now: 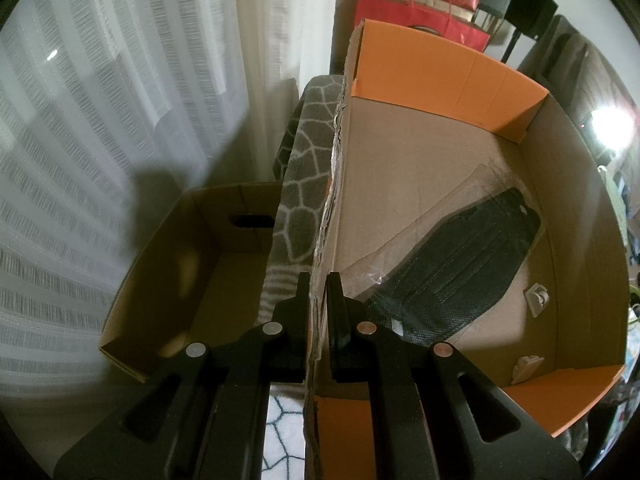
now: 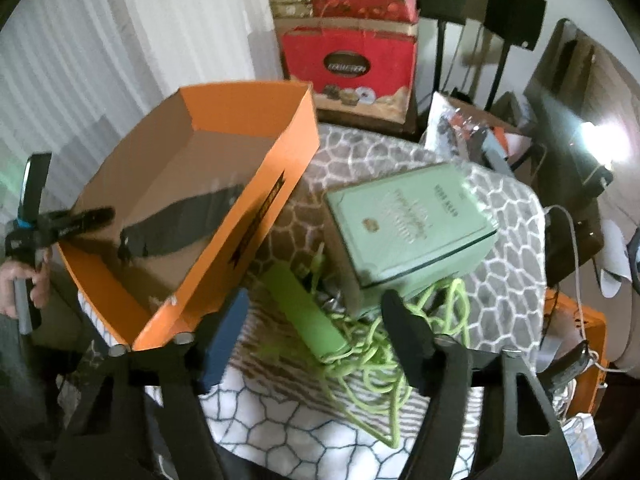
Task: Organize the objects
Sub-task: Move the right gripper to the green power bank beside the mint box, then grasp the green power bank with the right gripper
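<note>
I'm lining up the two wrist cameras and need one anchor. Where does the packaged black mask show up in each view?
Left wrist: the black mask lies on the floor of the orange box, right of centre, beyond the left gripper.
Right wrist: the mask lies inside the box, left of centre.
Shared landmark: the box's orange walls.

The left gripper [image 1: 318,292] is clamped on the torn near-left wall of the orange box [image 1: 460,76], one finger inside, one outside. Inside the box, a black mask in a clear sleeve [image 1: 452,264] lies flat on the floor, toward the right wall. Two small white clips [image 1: 538,298] sit near the right wall and near-right corner. The box rests on a grey patterned cloth [image 1: 308,168]. Left of it stands a brown box [image 1: 200,248] beside the white curtain [image 1: 120,120].
</note>
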### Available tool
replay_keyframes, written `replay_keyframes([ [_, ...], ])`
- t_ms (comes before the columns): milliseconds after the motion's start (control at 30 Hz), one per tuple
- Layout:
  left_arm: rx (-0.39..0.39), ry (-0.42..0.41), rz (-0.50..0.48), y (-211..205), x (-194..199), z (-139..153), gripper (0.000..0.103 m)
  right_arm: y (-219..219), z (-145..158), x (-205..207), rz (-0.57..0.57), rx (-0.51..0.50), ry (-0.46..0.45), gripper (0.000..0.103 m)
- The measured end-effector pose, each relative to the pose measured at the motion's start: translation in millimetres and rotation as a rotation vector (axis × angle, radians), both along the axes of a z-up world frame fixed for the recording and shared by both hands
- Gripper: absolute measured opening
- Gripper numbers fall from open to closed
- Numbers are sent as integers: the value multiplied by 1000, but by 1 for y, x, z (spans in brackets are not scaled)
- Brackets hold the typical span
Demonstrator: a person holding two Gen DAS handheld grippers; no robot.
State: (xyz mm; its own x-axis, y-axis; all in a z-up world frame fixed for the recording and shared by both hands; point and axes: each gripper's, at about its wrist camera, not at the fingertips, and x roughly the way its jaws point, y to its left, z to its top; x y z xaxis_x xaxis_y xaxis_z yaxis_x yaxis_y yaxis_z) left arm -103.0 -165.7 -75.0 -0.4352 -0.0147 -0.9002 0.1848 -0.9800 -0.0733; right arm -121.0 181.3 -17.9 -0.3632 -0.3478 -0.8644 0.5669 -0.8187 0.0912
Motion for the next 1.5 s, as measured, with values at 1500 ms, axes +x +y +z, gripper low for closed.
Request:
replay_keyframes([
  [1500, 5, 1, 1, -1, 0, 0, 6, -29, -43, -3, 143, 141, -84, 24],
])
